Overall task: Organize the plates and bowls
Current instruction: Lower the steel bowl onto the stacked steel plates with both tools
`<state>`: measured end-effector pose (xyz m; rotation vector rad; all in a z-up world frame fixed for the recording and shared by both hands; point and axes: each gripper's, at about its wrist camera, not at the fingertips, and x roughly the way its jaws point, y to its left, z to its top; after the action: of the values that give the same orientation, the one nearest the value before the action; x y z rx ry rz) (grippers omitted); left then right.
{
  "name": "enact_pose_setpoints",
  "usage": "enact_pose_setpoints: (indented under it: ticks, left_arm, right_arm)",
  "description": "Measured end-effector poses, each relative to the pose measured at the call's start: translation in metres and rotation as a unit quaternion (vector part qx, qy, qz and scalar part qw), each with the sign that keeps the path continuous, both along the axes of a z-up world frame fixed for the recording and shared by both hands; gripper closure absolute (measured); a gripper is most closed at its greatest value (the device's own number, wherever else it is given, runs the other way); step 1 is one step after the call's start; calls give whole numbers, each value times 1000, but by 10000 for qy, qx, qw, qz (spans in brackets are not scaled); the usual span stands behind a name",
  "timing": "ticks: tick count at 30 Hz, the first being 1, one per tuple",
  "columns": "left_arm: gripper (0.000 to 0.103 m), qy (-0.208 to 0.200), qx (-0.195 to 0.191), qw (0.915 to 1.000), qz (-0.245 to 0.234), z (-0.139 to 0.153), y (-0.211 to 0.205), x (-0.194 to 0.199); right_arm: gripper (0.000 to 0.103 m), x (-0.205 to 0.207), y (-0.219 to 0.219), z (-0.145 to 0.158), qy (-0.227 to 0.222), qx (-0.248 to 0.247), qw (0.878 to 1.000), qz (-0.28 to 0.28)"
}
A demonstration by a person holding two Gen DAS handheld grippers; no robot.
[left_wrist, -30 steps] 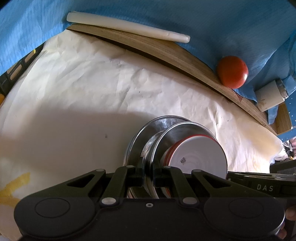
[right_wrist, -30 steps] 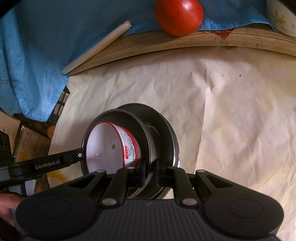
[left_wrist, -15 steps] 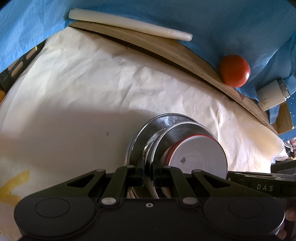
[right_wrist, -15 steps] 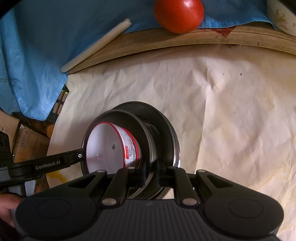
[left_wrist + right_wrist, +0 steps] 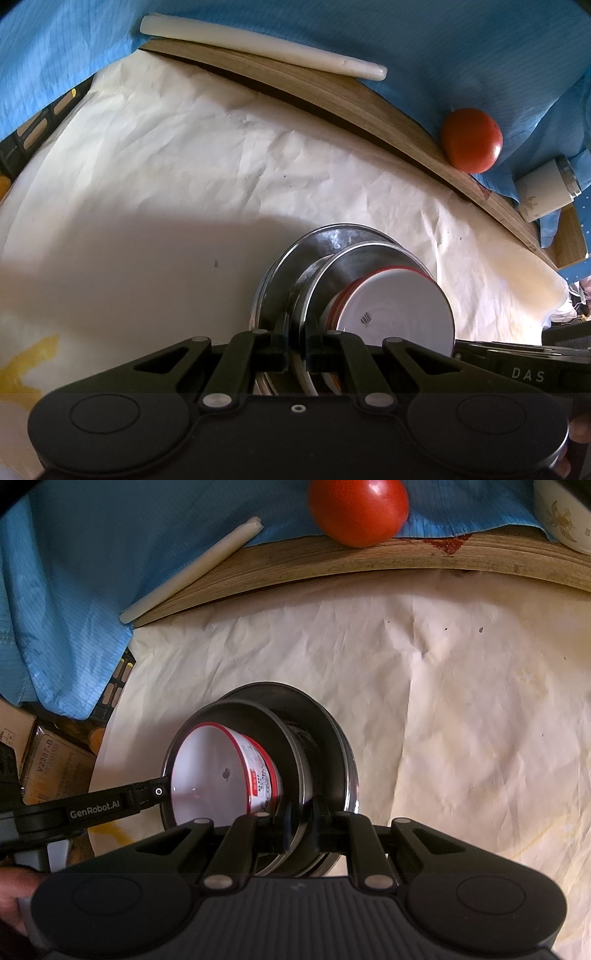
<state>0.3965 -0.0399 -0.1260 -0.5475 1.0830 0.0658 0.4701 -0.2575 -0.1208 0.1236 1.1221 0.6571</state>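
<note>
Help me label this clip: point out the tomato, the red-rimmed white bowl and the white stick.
tomato (image 5: 358,511), right wrist view, middle of its skin.
red-rimmed white bowl (image 5: 210,771), right wrist view, inner wall.
white stick (image 5: 258,50), left wrist view, mid-length.

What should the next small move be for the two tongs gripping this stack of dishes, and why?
Probably ease the right tongs open first. Both tongs pinch the rim of the steel bowl, which holds the white red-rimmed bowl and sits on the steel plate over the paper-covered table. The left tongs can steady it.
</note>
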Motion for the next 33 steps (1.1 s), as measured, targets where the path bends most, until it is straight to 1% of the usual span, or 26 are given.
enact_pose_setpoints:
  ticks: [9,14,21,33]
  left_arm:
    - [97,-2,4,10000,34,-2,1,0]
    - [97,6,6,10000,37,-2,1,0]
    - [97,18,8,10000,42,-1,2,0]
    - [96,-144,96,9998,66,2,2,-4]
  right_arm:
    - [89,-2,1,0,-67,-5,10000,-21]
    - [88,-2,2,0,-191,7,9998,-11]
    - [88,-2,1,0,-213,23,9998,-19]
    - [87,-5,2,2,-351,-23,9994,-16]
